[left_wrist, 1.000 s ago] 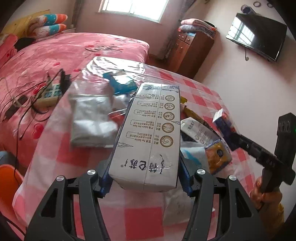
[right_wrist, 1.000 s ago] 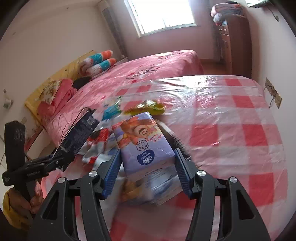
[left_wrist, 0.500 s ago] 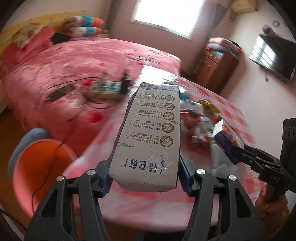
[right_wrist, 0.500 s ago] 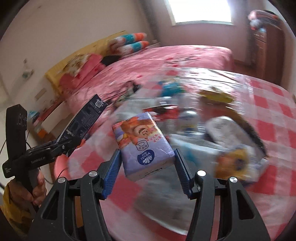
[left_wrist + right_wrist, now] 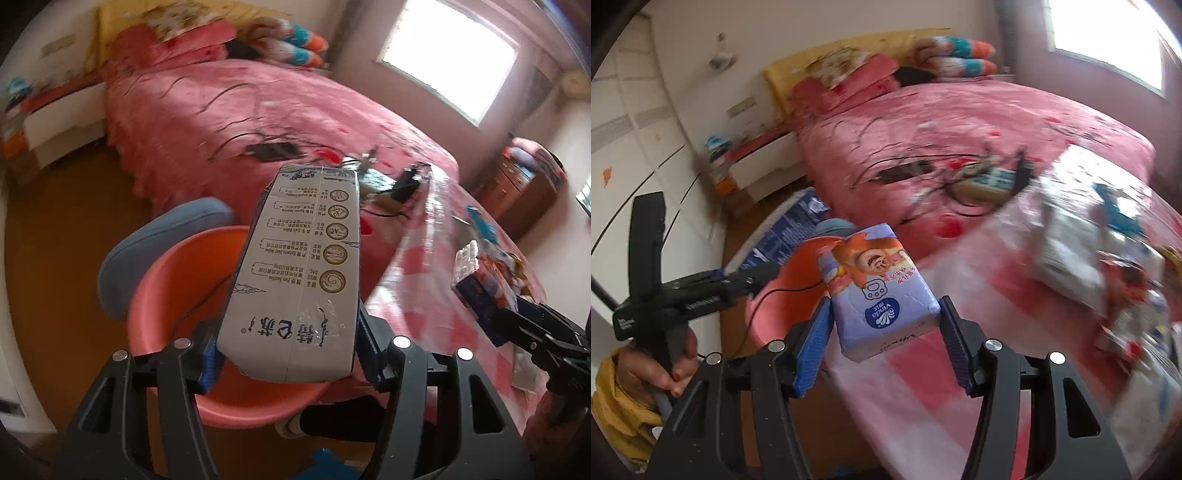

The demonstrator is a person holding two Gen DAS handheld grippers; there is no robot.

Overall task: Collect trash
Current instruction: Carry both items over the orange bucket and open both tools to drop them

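Observation:
My left gripper (image 5: 286,356) is shut on a tall white milk carton (image 5: 299,273), which hangs above an orange basin (image 5: 184,295) on the floor beside the table. My right gripper (image 5: 884,332) is shut on a purple tissue pack (image 5: 879,291), held over the table's left edge near the same orange basin (image 5: 801,269). In the left wrist view the right gripper (image 5: 491,314) with the tissue pack (image 5: 476,291) shows at the right. In the right wrist view the left gripper (image 5: 738,273) with the carton (image 5: 783,232) shows at the left, held by a hand (image 5: 665,365).
A round table with a pink checked cloth (image 5: 942,369) bears several wrappers and packets (image 5: 1071,251). A blue cushion (image 5: 155,243) lies behind the basin. A bed with a pink cover (image 5: 258,110) carries a power strip (image 5: 990,181) and cables. A wooden dresser (image 5: 524,188) stands at the far right.
Both grippers have swung left from over the table towards its edge and rolled, each keeping its load. The orange basin and the floor have come into view below them.

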